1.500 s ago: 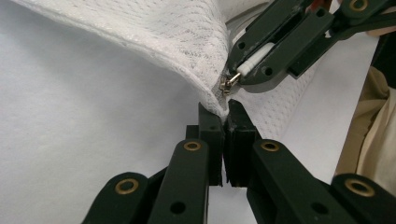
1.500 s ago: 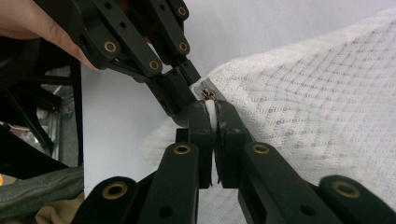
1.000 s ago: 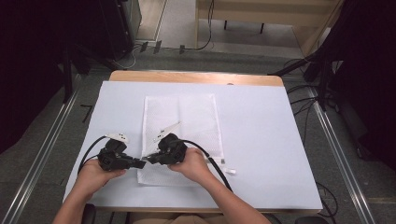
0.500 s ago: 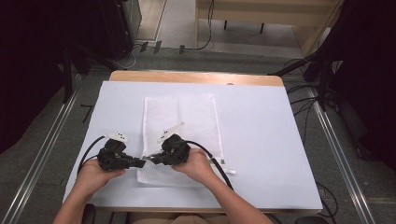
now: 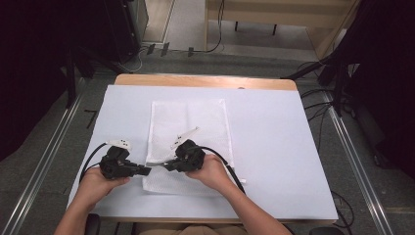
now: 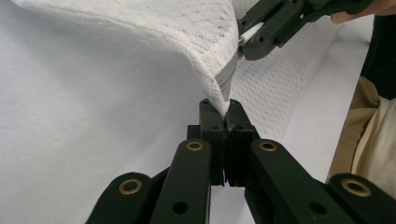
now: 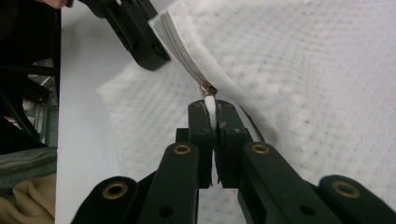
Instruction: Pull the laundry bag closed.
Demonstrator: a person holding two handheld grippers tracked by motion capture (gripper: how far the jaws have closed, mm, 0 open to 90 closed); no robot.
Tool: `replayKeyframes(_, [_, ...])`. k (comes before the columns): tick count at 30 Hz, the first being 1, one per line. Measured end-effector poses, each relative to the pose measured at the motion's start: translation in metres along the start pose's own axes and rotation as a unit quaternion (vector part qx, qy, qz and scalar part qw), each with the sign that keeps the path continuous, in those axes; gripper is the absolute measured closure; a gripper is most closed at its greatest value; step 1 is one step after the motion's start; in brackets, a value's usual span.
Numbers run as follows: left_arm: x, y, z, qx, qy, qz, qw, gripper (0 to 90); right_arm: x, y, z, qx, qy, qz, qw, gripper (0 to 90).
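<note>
mesh bags (image 5: 188,122): one
grippers: two, left gripper (image 5: 147,170) and right gripper (image 5: 167,166)
tables (image 5: 284,147): one

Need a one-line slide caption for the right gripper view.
Right gripper shut on the white zipper pull of a white mesh bag; the left gripper pinches the bag's edge beyond.

**Bright table, dark surround**

You get even overhead light on the white table (image 5: 274,147), with soft shadows and no glare. Both sides of the room fall nearly black. In your gripper views, the mesh (image 7: 299,70) blurs, perhaps from closeness.
</note>
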State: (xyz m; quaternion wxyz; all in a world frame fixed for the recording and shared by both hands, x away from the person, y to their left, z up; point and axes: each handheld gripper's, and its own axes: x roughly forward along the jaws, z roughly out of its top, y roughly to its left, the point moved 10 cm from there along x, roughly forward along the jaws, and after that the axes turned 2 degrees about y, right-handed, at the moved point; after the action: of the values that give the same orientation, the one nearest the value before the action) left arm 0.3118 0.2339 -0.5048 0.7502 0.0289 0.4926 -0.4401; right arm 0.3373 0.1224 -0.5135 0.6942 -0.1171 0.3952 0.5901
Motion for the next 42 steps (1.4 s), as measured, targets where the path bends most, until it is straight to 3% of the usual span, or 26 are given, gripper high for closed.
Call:
replayKeyframes(18, [-0.001,0.000,-0.001,-0.005,-0.004,-0.006,1.0000,89.4,-0.013,-0.009,-0.013,0.022,0.000,0.005,0.9997,88.7])
replayKeyframes(23, [-0.001,0.000,-0.002,-0.007,-0.006,-0.007,0.9999,89.4,-0.016,-0.011,-0.016,0.015,0.005,-0.001,0.9999,88.8])
replayKeyframes(27, [-0.001,0.001,-0.002,-0.011,-0.006,-0.007,0.9999,89.4,-0.020,-0.012,-0.020,0.023,0.005,-0.002,0.9997,88.8])
replayKeyframes(30, [0.001,0.002,-0.004,-0.007,0.005,0.003,1.0000,89.3,-0.022,-0.015,-0.024,0.023,0.004,-0.003,0.9997,88.7])
replayKeyframes(42, [0.000,0.002,-0.004,-0.007,0.000,-0.005,1.0000,89.3,-0.032,-0.022,-0.035,0.027,0.009,-0.011,0.9995,88.7])
